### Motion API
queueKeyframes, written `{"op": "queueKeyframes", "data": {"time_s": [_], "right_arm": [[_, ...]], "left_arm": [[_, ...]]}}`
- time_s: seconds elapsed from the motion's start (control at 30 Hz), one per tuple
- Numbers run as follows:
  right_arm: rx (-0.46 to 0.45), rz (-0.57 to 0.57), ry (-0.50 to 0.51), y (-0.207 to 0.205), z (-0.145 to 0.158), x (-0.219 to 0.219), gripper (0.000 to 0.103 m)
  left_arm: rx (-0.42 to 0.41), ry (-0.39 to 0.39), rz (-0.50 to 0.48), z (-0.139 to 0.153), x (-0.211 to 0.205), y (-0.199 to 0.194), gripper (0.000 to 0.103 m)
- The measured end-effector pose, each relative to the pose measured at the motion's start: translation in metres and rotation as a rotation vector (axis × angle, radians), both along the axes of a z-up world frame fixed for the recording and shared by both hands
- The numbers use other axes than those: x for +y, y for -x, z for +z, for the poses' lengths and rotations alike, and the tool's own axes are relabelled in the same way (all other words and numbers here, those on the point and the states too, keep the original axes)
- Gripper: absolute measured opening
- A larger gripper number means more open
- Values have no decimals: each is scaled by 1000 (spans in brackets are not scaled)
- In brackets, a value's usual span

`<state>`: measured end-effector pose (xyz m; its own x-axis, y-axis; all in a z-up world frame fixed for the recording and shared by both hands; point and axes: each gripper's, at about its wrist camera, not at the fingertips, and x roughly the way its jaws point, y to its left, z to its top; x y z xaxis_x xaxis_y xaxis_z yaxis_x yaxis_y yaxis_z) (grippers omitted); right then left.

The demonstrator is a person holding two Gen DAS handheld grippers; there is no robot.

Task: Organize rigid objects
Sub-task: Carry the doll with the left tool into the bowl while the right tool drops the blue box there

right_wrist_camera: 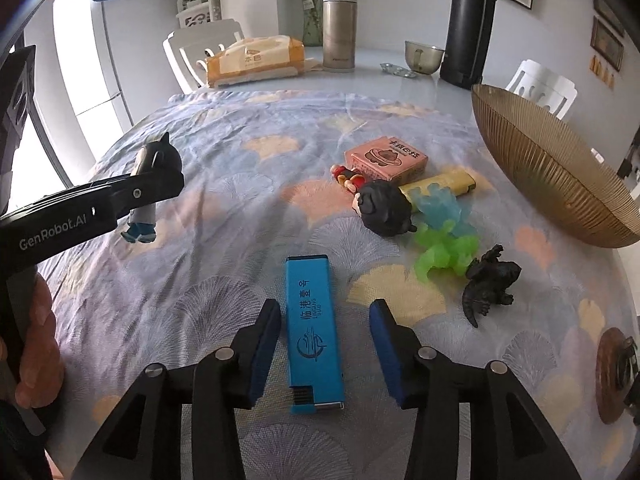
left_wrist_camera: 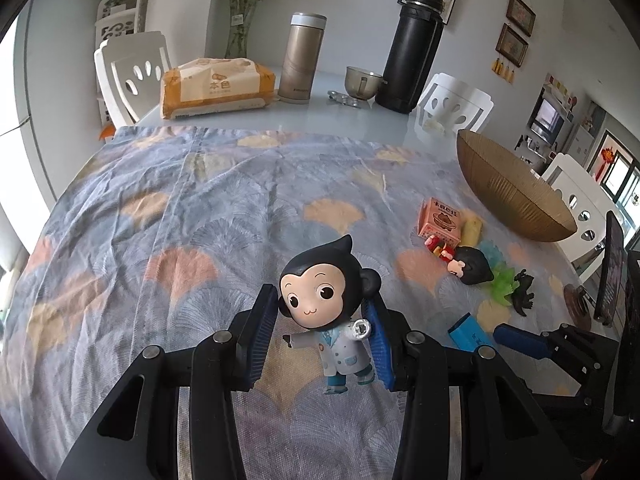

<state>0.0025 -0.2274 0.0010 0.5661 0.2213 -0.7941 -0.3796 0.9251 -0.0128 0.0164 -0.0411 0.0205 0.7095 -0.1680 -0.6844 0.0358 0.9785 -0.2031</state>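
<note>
My left gripper (left_wrist_camera: pixel 320 332) is shut on a monkey figurine (left_wrist_camera: pixel 320 296) in a white coat, held above the cloth; it also shows in the right wrist view (right_wrist_camera: pixel 154 184). My right gripper (right_wrist_camera: pixel 326 344) is open, its fingers on either side of a blue lighter (right_wrist_camera: pixel 314 332) lying on the cloth. To the right lie a pink box (right_wrist_camera: pixel 386 160), a yellow lighter (right_wrist_camera: pixel 444 184), a black-haired figurine (right_wrist_camera: pixel 380 208), blue (right_wrist_camera: pixel 438 206) and green (right_wrist_camera: pixel 444 252) translucent toys and a black dinosaur (right_wrist_camera: pixel 490 280). A gold bowl (right_wrist_camera: pixel 552 168) stands at the right.
A patterned cloth (left_wrist_camera: pixel 200 220) covers the table. At the back stand a tissue pack (left_wrist_camera: pixel 216 88), a gold flask (left_wrist_camera: pixel 300 60), a metal cup (left_wrist_camera: pixel 362 82) and a tall black flask (left_wrist_camera: pixel 416 48). White chairs surround the table. A brown round object (right_wrist_camera: pixel 614 372) lies at the right edge.
</note>
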Motion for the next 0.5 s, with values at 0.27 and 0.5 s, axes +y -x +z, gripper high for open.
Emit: {"op": "queueKeyframes", "data": {"time_s": [0.27,0.5], "right_arm": [[-13,20,-1,4,0,3,24],[-23,80,-445,7,26,-56,24]], "left_arm": [[-1,-5,-1,0,-1,0,40],[-5,-16,-1,1,-3,1,40]]}}
